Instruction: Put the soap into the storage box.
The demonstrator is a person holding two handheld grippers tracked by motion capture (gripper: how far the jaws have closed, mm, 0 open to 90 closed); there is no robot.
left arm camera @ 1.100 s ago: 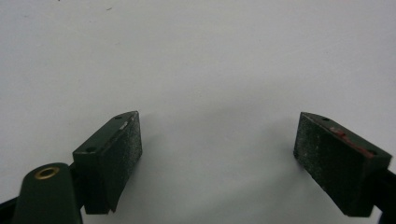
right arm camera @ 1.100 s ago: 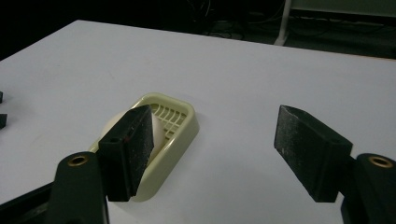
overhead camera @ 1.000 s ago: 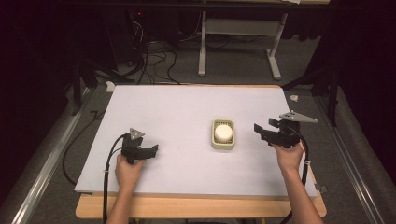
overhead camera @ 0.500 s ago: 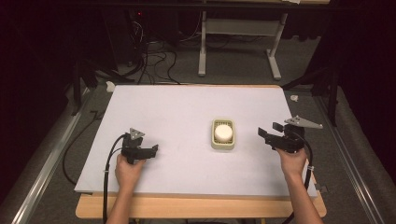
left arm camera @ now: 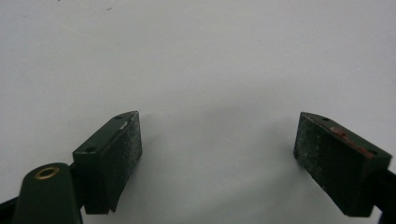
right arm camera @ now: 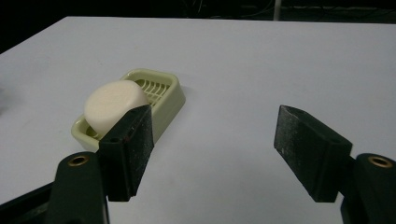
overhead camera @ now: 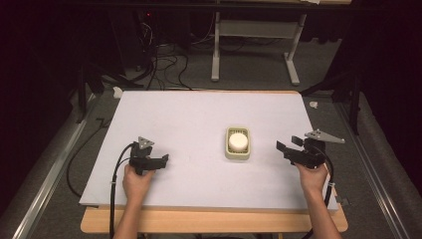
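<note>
— While both grippers are hovering low over the table [overhead camera: 189, 114], where is the dish [overhead camera: 238, 156] lying?

— It is sitting right of the middle of the white top, between the two hands and nearer the right gripper [overhead camera: 281, 147]. From above, its long axis is running away from the person, towards the far edge.

— And the soap [overhead camera: 238, 141]?

— It is resting in the dish, a round white cake. In the right gripper view the dish is slanting from lower left to upper right, with the soap covering the nearer end and the ribs showing at the farther one.

— How are the tongs standing?

— The right ones are gaping wide with nothing between them, pointing just past the dish and well apart from it. The left gripper [overhead camera: 164, 160] is staying out at the left, its jaws also spread wide over bare table, pointing towards the dish.
</note>
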